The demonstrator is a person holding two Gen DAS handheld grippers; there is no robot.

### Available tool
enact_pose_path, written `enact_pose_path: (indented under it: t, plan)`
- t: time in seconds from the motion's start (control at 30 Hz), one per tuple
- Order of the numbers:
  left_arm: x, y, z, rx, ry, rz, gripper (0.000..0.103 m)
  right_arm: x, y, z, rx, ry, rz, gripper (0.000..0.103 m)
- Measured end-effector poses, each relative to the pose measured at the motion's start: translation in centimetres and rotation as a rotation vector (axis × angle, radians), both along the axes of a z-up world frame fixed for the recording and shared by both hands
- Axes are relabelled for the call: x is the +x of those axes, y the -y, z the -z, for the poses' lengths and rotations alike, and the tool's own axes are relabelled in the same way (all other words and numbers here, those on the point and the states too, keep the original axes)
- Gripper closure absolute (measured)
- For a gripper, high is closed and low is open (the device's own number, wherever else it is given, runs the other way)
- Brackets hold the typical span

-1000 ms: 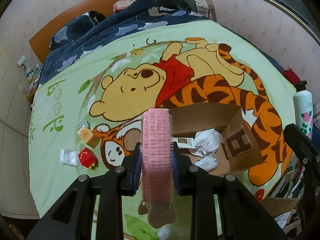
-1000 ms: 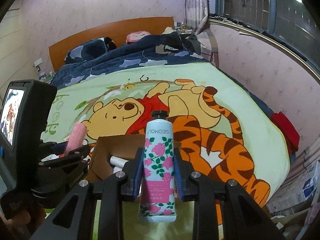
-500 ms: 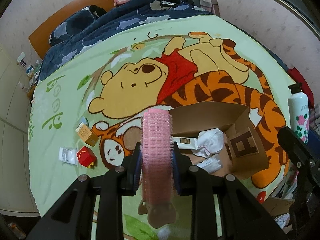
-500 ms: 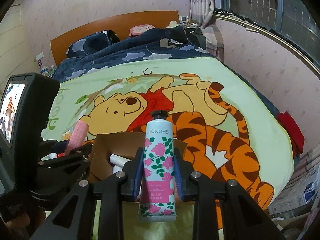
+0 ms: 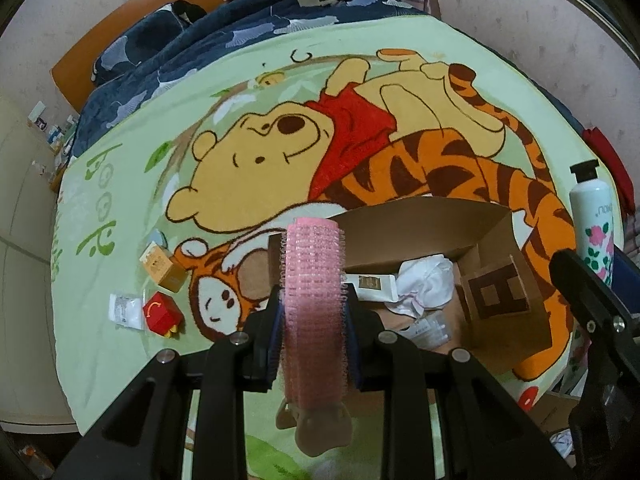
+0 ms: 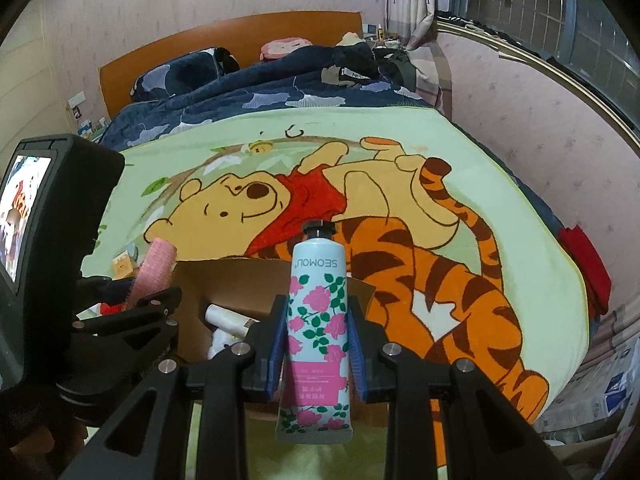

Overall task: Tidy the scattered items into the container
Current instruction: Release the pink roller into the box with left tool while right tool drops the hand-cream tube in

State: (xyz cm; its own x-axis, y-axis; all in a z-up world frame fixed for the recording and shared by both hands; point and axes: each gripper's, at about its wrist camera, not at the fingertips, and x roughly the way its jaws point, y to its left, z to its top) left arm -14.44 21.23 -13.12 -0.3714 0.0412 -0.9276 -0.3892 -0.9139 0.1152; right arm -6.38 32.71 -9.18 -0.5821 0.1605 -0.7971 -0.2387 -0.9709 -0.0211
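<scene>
While the left gripper clamps a pink hair roller near the cardboard box and the right gripper grips a rose-print hand cream tube over it, both crowd one opening. Released together, they could collide, or the roller could bounce onto the blanket.

The cardboard box is open on top, but a white tube, crumpled white cloth and a folded-in flap fill much of its floor. Left of it, 3 small items near the orange box dot the blanket; beyond lies bare blanket.
</scene>
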Motion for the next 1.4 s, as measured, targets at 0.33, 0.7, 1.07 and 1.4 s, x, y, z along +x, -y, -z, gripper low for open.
enact_pose_path:
  t: [0.33, 0.7, 1.07, 1.4]
  plan:
    - [-0.8, -0.8, 1.9, -0.024, 0.028, 0.014, 0.075, -1.5, -0.6, 2.6, -0.029, 0.075, -0.007, 0.075]
    - [-0.9, -1.4, 1.9, -0.026, 0.01, 0.03, 0.035, -1.7, -1.5, 3.4, -0.086, 0.107, 0.023, 0.068]
    - [-0.7, -1.2, 0.9, -0.018, -0.013, 0.031, 0.031, -1.2, -1.5, 1.6, -0.077, 0.056, 0.031, 0.067]
    - [0.3, -0.6, -1.0, 0.006, -0.03, 0.018, 0.031, 0.2, -0.7, -0.4, -0.059, 0.028, 0.03, 0.067]
